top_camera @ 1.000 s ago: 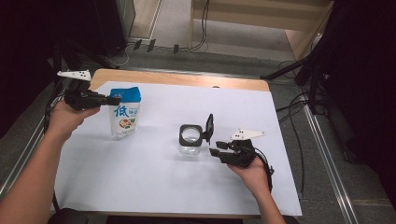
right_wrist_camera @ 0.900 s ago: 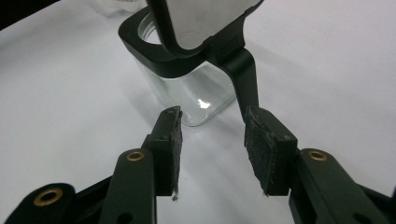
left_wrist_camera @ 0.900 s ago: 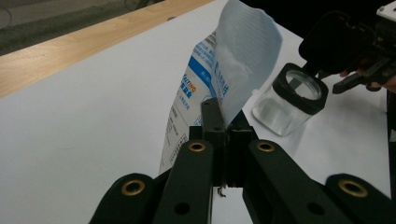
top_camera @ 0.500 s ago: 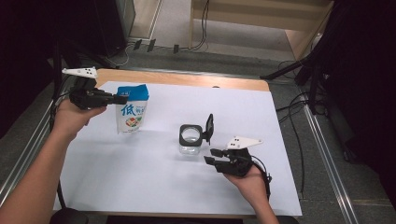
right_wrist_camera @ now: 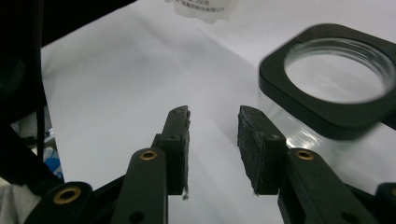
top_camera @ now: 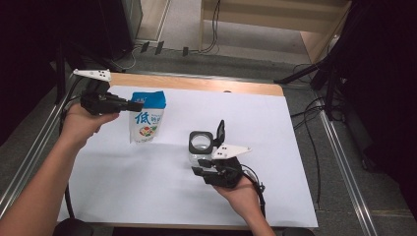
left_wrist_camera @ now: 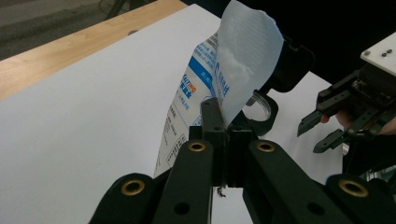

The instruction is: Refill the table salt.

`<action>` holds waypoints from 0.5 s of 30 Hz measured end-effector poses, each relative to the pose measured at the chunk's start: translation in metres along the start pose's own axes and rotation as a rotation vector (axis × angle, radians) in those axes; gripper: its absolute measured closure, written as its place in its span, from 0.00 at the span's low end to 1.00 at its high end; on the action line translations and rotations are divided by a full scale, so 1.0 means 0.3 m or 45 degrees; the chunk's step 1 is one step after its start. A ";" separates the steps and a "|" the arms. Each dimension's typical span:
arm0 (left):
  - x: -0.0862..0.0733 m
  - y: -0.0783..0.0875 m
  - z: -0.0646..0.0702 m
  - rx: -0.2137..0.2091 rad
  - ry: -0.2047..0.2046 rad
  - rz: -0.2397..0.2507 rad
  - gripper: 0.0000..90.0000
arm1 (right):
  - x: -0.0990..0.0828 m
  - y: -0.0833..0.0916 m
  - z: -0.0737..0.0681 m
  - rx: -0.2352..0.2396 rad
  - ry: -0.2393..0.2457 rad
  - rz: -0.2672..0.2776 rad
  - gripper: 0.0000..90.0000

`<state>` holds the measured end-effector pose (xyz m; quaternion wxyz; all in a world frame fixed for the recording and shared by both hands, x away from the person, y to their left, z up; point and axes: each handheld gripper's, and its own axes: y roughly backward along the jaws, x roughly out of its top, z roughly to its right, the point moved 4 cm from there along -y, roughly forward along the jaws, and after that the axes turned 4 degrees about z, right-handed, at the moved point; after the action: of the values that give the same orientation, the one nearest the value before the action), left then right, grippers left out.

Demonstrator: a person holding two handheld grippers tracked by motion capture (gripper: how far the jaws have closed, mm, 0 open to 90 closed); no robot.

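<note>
Lifted since the earlier frame, the blue-and-white printed plastic pouch hangs off the white table sheet, left of the clear glass jar with a black square collar. My left gripper clamps its top edge. My right gripper, just beside the jar, has been closing on nothing.
</note>
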<state>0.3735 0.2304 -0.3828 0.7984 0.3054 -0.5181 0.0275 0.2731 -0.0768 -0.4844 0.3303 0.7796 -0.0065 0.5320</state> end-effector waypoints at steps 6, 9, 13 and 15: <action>0.016 0.004 0.023 -0.019 -0.007 0.003 1.00 | 0.043 -0.088 -0.030 0.011 0.023 -0.005 0.72; 0.022 0.004 0.038 -0.023 -0.021 0.007 1.00 | 0.069 -0.131 -0.046 0.015 0.040 0.001 0.71; 0.031 0.004 0.060 -0.031 -0.034 0.002 1.00 | 0.110 -0.191 -0.076 0.045 0.056 0.021 0.69; 0.035 0.005 0.067 -0.030 -0.032 0.006 1.00 | 0.125 -0.223 -0.084 0.044 0.073 0.024 0.68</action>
<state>0.3616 0.2183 -0.3678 0.7953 0.2952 -0.5291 0.0194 0.2927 0.0014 -0.4817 0.3117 0.7697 0.0050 0.5571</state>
